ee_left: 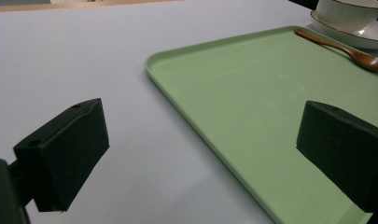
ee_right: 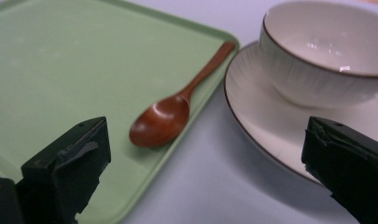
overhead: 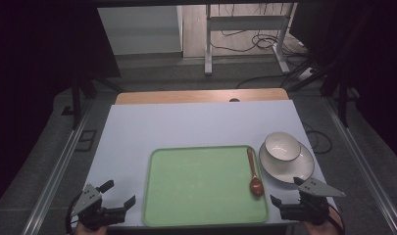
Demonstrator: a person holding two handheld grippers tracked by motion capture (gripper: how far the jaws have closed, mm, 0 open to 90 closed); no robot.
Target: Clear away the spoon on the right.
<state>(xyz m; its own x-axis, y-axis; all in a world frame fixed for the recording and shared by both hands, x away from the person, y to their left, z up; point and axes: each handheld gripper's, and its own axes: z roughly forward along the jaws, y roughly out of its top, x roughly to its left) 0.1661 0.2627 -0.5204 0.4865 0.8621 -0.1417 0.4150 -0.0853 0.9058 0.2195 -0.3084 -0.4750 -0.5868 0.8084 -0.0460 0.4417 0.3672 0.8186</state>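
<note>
A green tray (overhead: 201,186) lies at the table's front middle. A brown wooden spoon (overhead: 254,174) rests along the tray's right side, bowl end nearest me (ee_right: 161,119). Right of the tray a white bowl (overhead: 282,146) sits on a white plate (overhead: 296,169). My left gripper (overhead: 120,193) is open at the front left, its jaws spanning the tray's left rim (ee_left: 177,100). At the front right my right gripper (overhead: 286,191) is open, with the spoon bowl and the plate's near rim (ee_right: 252,126) ahead of its jaws. Neither holds anything.
The table is pale grey-white (overhead: 186,122) with a wooden strip (overhead: 201,96) at its far edge. Beyond it stand a metal frame (overhead: 245,34) and cables on the floor. Dark curtains close both sides.
</note>
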